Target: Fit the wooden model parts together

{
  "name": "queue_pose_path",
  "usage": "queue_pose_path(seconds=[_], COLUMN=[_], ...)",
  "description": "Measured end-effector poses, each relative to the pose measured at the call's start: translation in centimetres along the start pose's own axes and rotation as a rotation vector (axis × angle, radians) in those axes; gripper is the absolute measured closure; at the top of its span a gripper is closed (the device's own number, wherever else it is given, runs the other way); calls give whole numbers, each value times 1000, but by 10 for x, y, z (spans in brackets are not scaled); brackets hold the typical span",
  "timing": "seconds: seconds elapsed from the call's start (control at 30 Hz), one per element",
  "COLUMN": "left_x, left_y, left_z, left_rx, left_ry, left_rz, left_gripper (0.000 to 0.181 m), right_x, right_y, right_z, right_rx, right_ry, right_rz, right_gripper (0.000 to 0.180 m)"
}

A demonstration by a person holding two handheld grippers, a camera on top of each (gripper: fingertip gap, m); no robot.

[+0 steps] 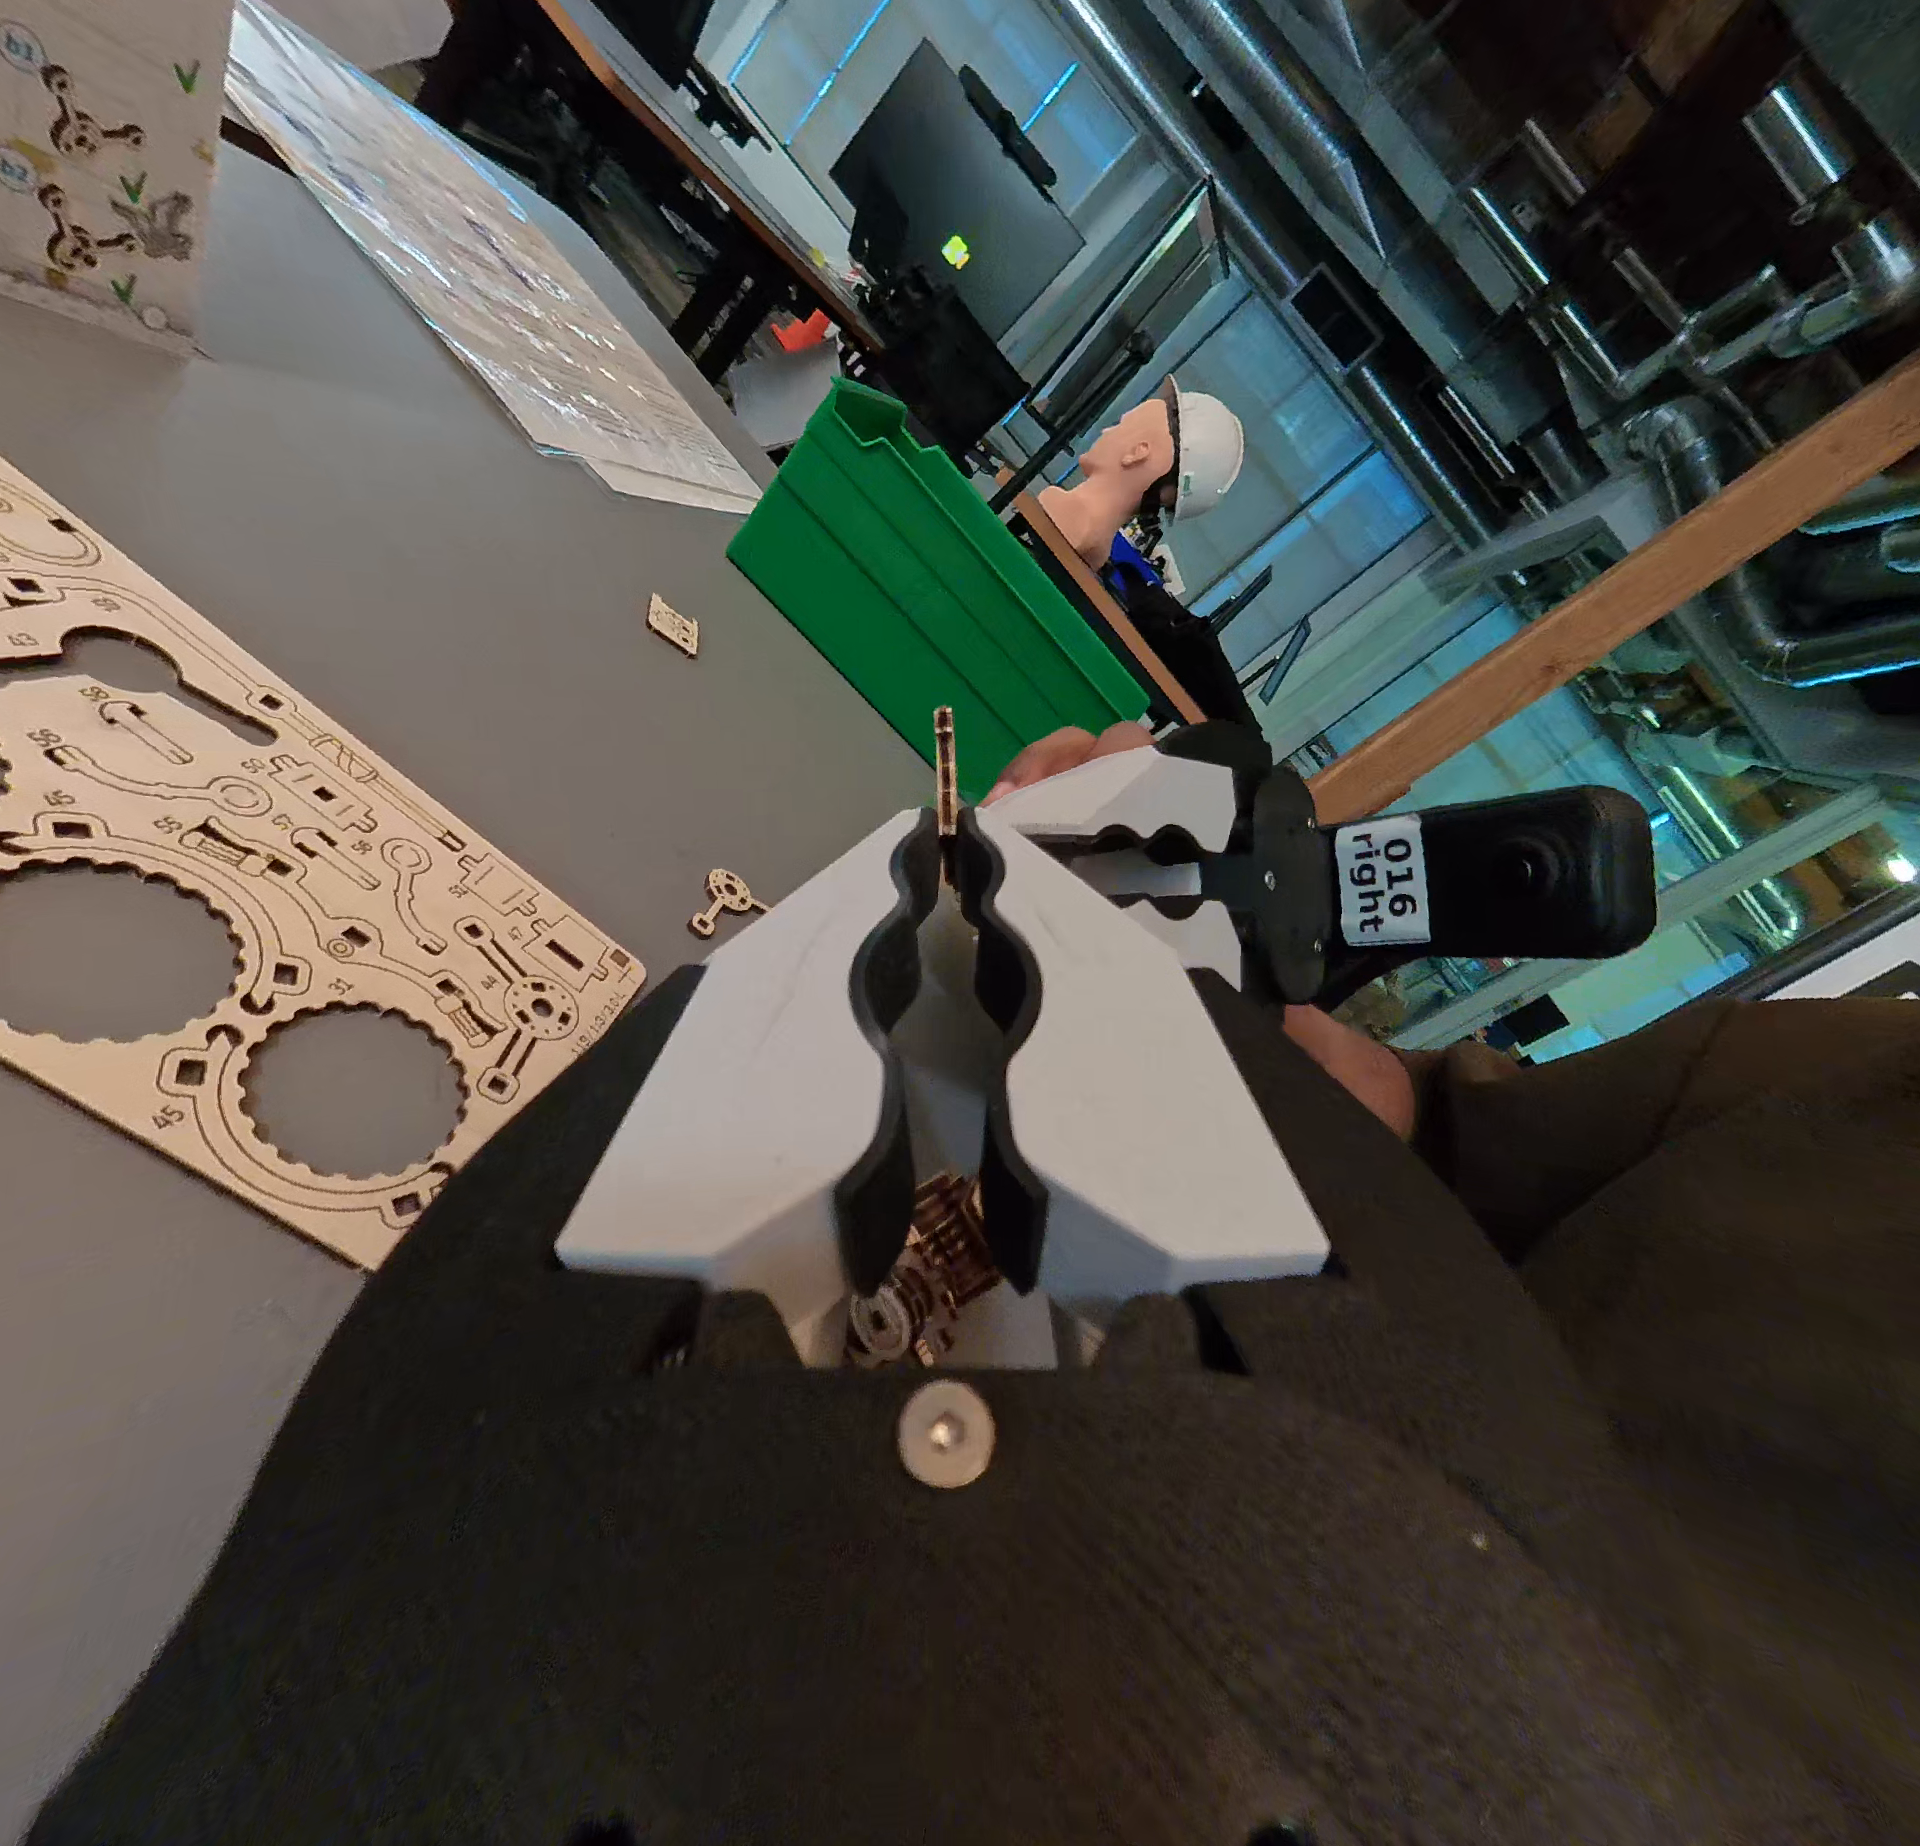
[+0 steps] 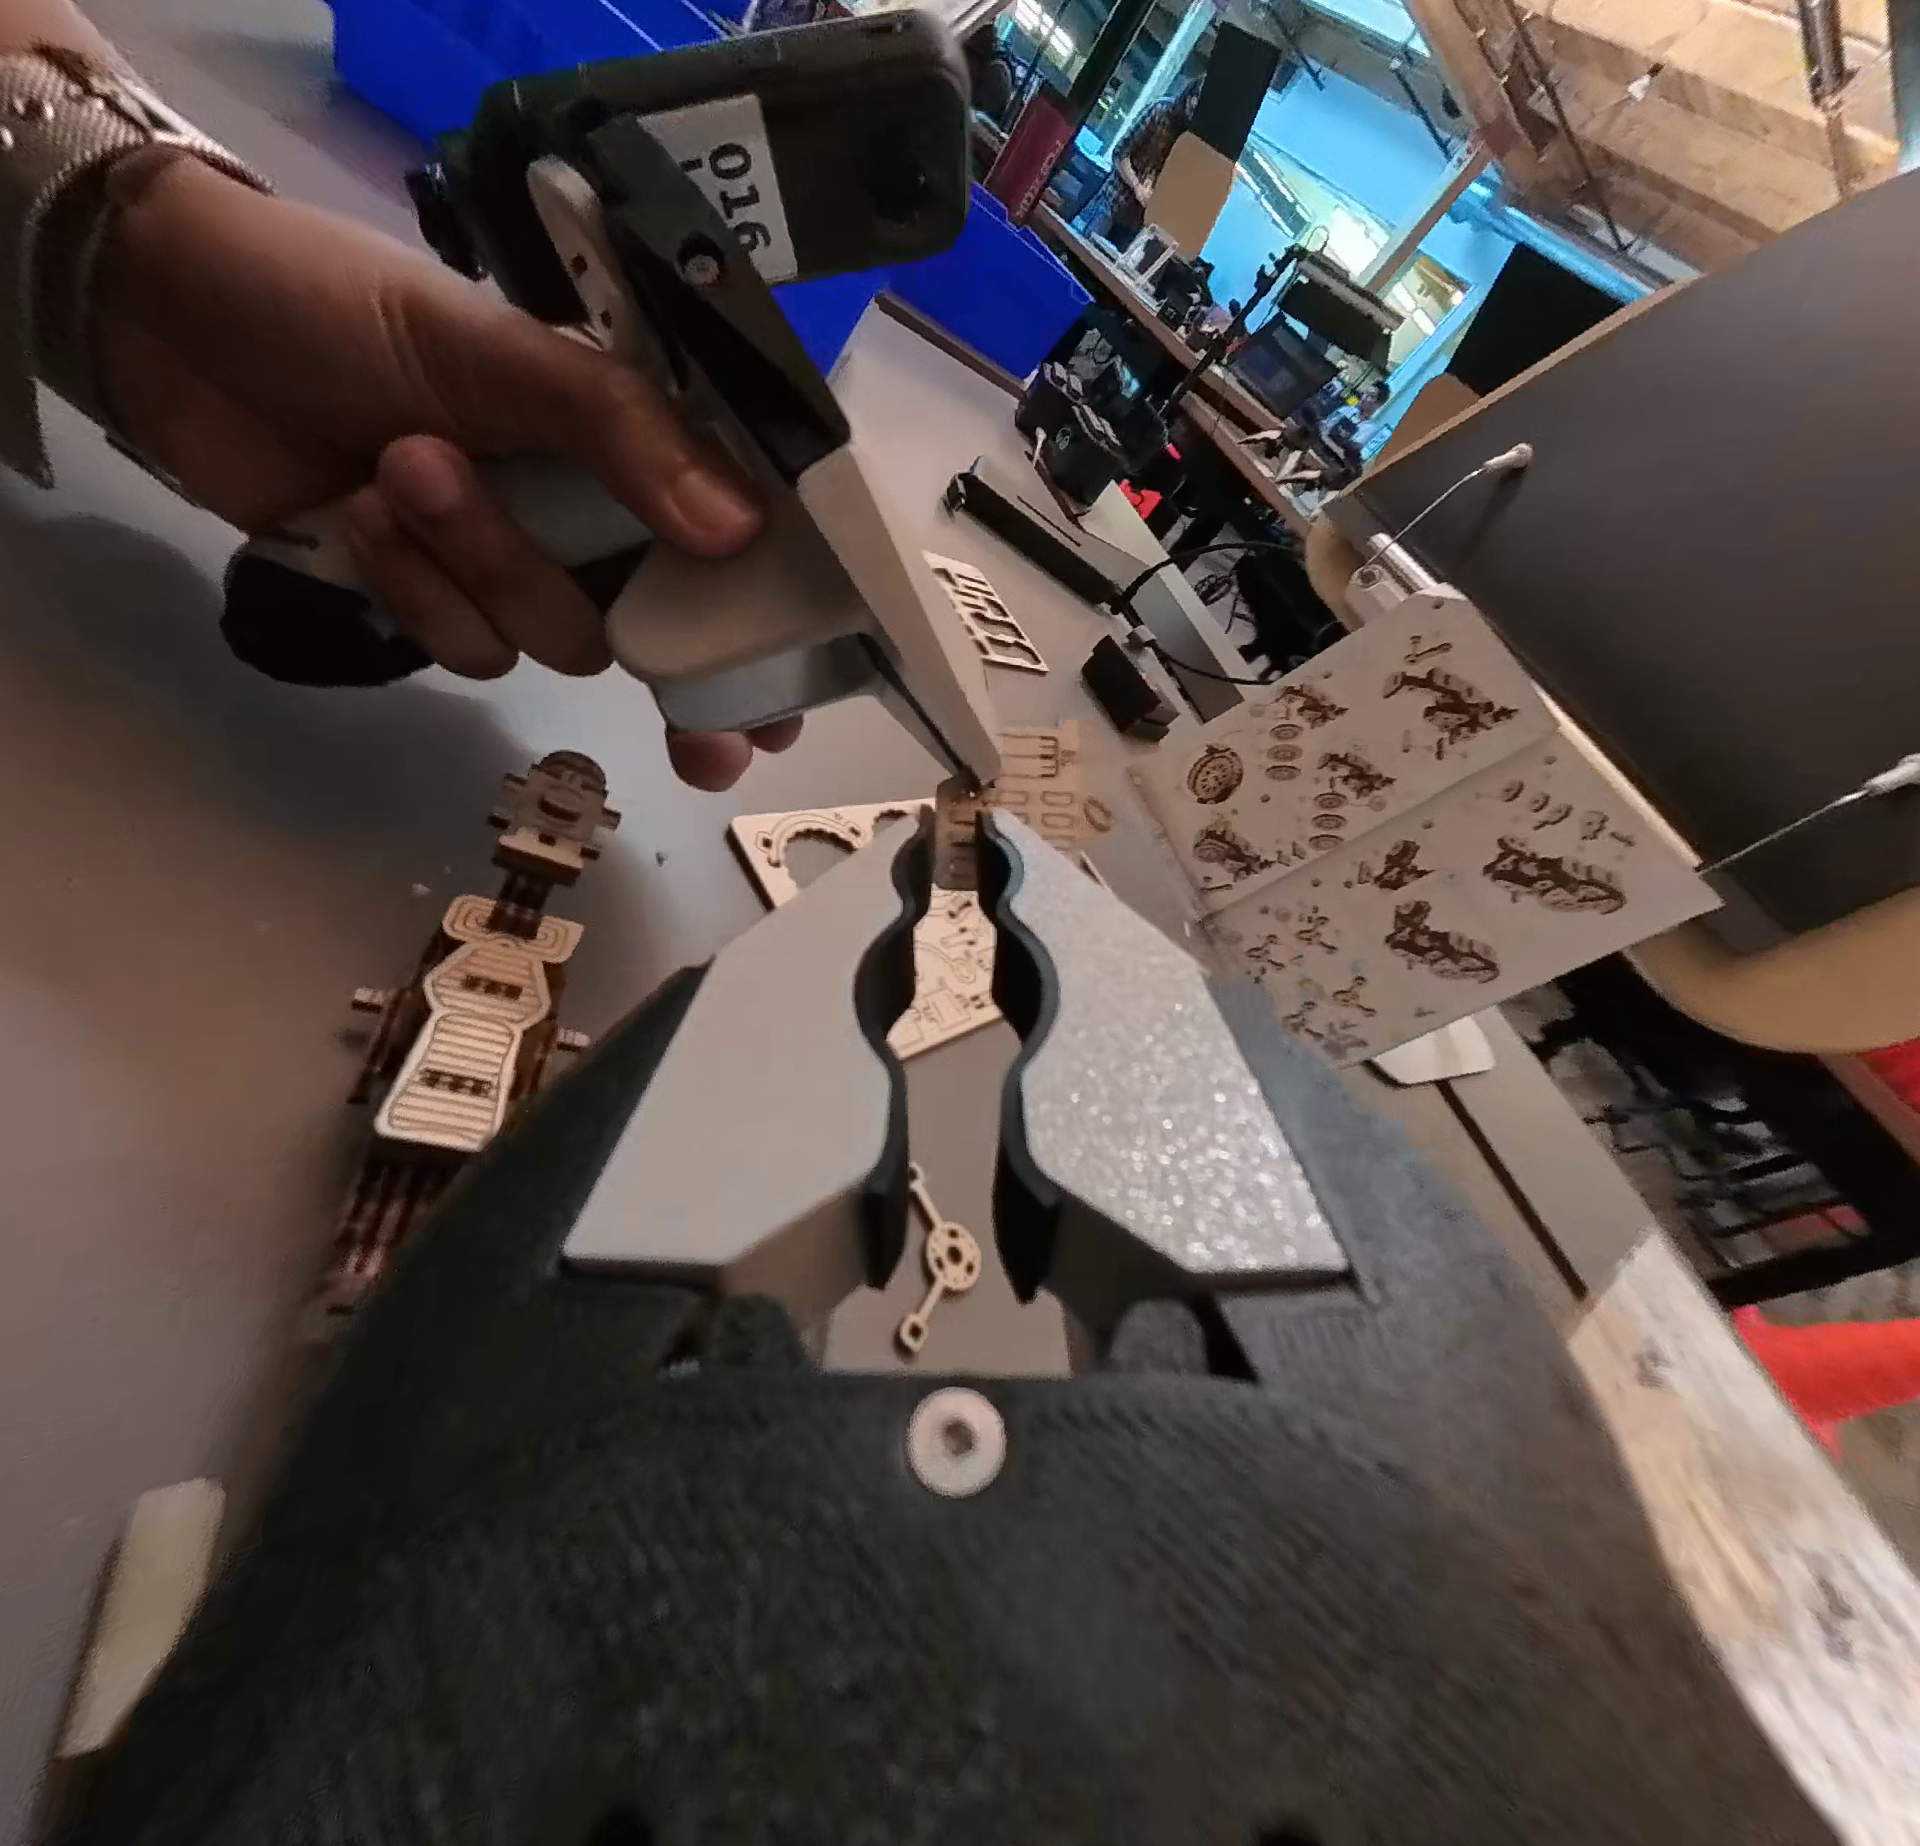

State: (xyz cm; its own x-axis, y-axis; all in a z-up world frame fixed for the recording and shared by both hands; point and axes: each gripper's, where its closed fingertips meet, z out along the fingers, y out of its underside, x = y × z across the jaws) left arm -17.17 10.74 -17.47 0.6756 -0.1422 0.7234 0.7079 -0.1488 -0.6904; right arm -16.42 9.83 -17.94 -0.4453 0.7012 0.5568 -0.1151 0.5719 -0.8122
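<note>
Left claw (image 1: pixel 947 840): tips pressed almost together, pinching a thin flat wooden piece (image 1: pixel 943 766) seen edge-on, which stands upright out of the tips above the grey table (image 1: pixel 436 591).
Right claw (image 2: pixel 961 851): tips nearly closed on a small slotted wooden part (image 2: pixel 958 830); in the left wrist view this claw lies on its side just right of the left claw's tips.
Meeting point: in the right wrist view the left claw's tip comes down from the upper left to the wooden part held in the right claw; whether the two tips hold one piece or two, I cannot tell.
Hand (image 2: pixel 416 466): wraps the left claw's handle, a patterned sleeve at the wrist.
Partly built wooden model (image 2: pixel 473 986): lies flat on the table, left of the right claw, well apart from the held part.
Loose key-shaped part (image 2: pixel 940 1266): on the table, seen between the right claw's finger bases.
Punched plywood sheet (image 1: pixel 260 903): flat on the table left of the left claw, with toothed round cut-outs.
Small rectangular piece (image 1: pixel 673 622): alone on the table, near the green bin (image 1: pixel 914 591).
Instruction sheet (image 2: pixel 1423 840): propped at an angle, right of the right claw.
Blue bins (image 2: pixel 582 9): at the far side of the table.
</note>
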Motion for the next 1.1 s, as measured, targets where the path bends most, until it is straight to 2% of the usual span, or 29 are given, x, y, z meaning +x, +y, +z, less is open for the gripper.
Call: queue_pose_path(seconds=[0.2,0.37,0.57,0.8,0.93,1.0,1.1], left_x=[-7,-10,-7,-6,-6,-7,-10], left_y=[-5,-9,-3,-3,-5,-11,-13], left_z=[-2,-5,-1,-2,-2,-5,-7], left_rx=[24,36,16,37,48,72,66], left_ry=[-25,-31,-18,26,4,-10,-35], left_rz=[1,-17,-25,-157,-108,-75,-25], left_gripper=[180,180,180,181,180,180,180], right_x=[-4,6,1,1,-1,-11,2], right_y=[-7,-1,3,6,5,5,5], right_z=[3,-1,4,6,6,7,5], right_rx=[38,14,-19,-74,-72,-69,-103], right_ry=[-39,23,35,99,74,6,93], right_rz=[139,84,12,-171,-132,-115,-222], right_gripper=[180,179,161,173,179,180,180])
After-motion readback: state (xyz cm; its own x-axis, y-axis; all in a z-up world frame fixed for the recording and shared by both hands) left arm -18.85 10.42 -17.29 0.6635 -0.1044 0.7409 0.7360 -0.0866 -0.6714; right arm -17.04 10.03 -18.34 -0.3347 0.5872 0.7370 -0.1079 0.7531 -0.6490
